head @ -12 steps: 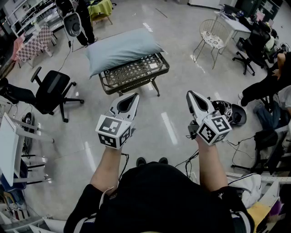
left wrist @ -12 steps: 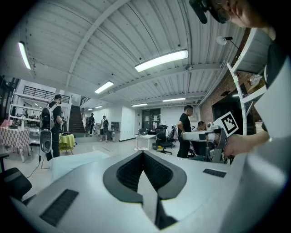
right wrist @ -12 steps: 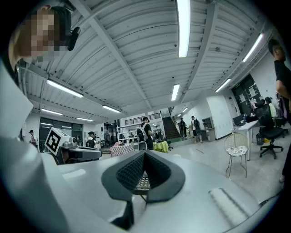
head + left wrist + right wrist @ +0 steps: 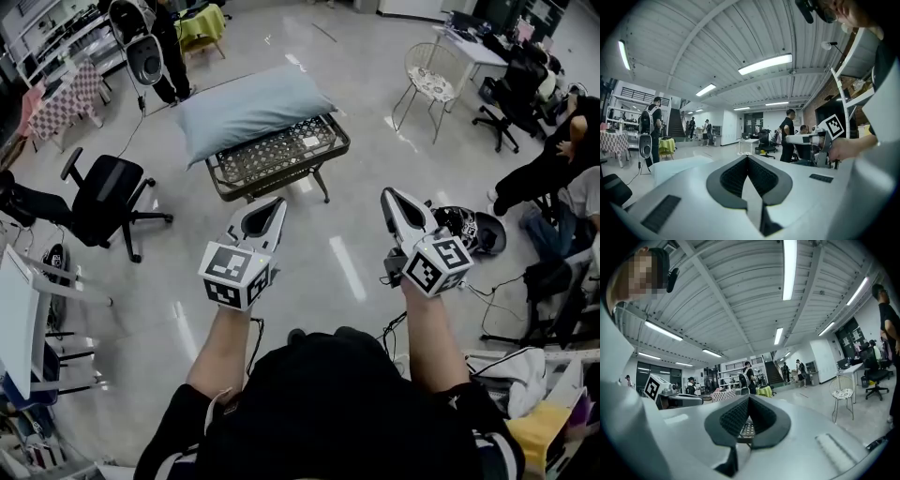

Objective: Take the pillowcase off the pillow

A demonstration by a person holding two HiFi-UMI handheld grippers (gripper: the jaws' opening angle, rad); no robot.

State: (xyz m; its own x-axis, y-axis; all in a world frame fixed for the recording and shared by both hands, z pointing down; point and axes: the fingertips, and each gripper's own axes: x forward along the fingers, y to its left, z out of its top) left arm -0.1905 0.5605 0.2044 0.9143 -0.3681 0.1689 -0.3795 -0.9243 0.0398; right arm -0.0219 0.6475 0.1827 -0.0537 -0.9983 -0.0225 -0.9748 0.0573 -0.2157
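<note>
A pale blue-grey pillow in its pillowcase (image 4: pixel 246 109) lies across the far left end of a low metal lattice table (image 4: pixel 281 153). My left gripper (image 4: pixel 278 202) is held out level, well short of the table, its jaws shut and empty. My right gripper (image 4: pixel 385 195) is held beside it, to the right of the table, also shut with nothing in it. In the left gripper view the pillow (image 4: pixel 677 166) shows pale at the lower left, beyond the shut left gripper (image 4: pixel 747 157). The right gripper view shows the table's lattice (image 4: pixel 747 429) past the shut right gripper (image 4: pixel 749 398).
A black office chair (image 4: pixel 106 192) stands left of the table. A white wire chair (image 4: pixel 427 77) is at the back right. A dark helmet-like object (image 4: pixel 472 229) and cables lie on the floor at right. People stand and sit around the room's edges.
Both grippers keep their places in the view. The view has shifted slightly, so the table and pillow sit a touch higher.
</note>
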